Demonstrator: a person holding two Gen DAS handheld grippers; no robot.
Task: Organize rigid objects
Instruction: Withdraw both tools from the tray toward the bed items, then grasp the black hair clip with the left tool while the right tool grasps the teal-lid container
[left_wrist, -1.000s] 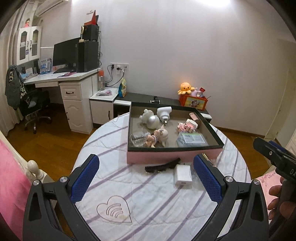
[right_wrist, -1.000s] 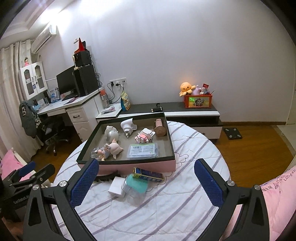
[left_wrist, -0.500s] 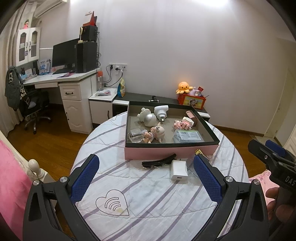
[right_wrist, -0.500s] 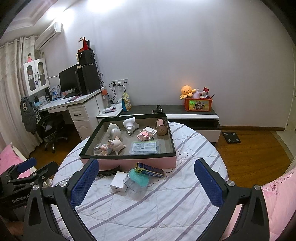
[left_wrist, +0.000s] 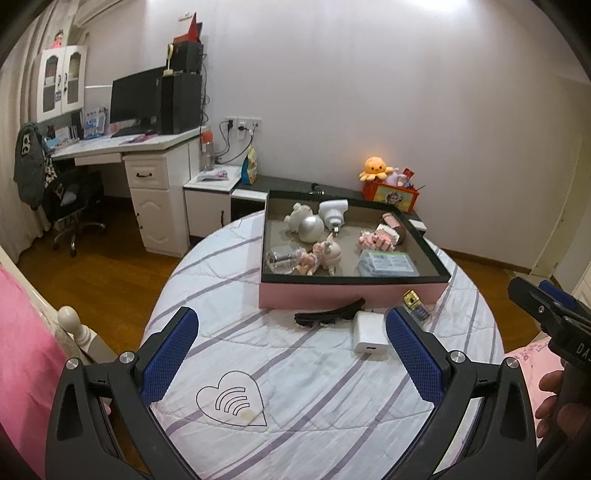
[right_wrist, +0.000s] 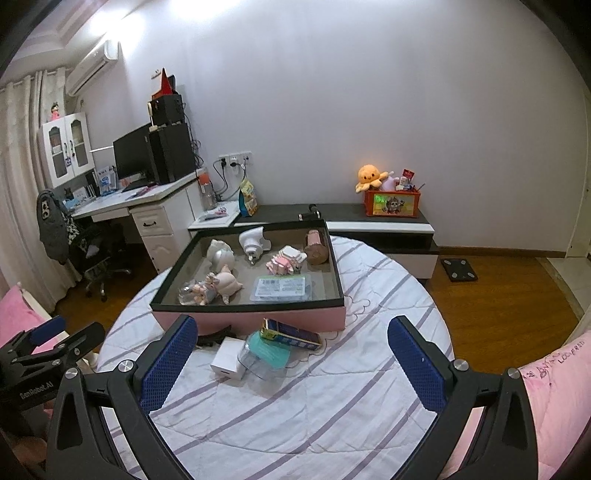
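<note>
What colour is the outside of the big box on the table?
Pink, with a black rim; the box shows best in the right wrist view.

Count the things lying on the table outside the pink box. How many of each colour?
Black: 1, the hair clip
White: 1, the charger block
Clear with teal: 1, the plastic tub
Blue and yellow: 1, the small carton
Total: 4

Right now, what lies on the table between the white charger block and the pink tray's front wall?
In the left wrist view, a black hair clip lies between the white charger and the pink tray. The right wrist view mostly hides it.
</note>
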